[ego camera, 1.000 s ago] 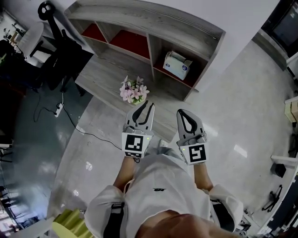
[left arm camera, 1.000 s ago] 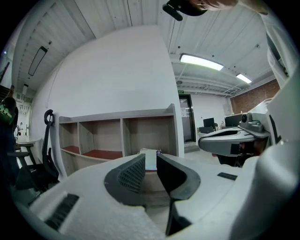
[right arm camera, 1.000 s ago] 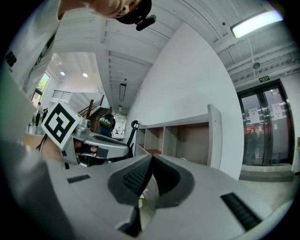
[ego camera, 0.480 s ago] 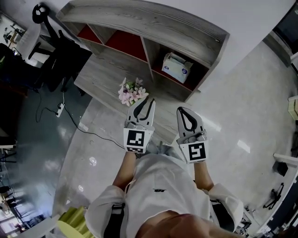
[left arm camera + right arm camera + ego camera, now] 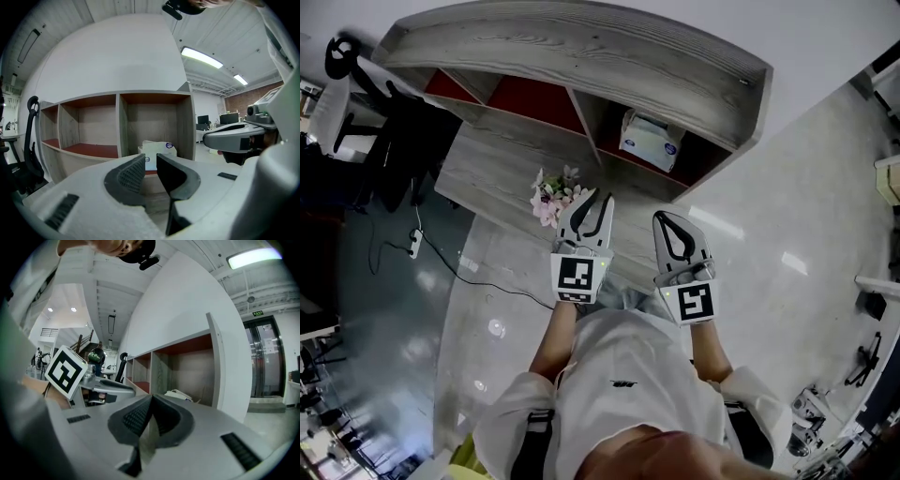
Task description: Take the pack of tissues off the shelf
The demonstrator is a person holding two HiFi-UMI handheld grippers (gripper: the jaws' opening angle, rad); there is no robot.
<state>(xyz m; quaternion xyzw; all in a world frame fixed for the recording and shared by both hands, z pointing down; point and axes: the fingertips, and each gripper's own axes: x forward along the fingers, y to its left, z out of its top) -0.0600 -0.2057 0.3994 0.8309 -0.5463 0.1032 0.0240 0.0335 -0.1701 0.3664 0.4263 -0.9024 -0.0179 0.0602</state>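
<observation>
The pack of tissues, white with blue print, lies in the right-hand compartment of the grey wooden shelf. Both grippers hang in front of the shelf, well short of the pack. My left gripper is open by a narrow gap with nothing in it. In the left gripper view the pack of tissues shows just beyond my left gripper. My right gripper is shut and empty. In the right gripper view the pack of tissues lies past my right gripper, to the right.
A bunch of pink and white flowers stands on the lower grey board, just left of my left gripper. The shelf's left compartments have red floors. An office chair and a floor cable are at left.
The person has stepped closer to the shelf, which now fills more of the head view. Both grippers keep their pose relative to the body.
</observation>
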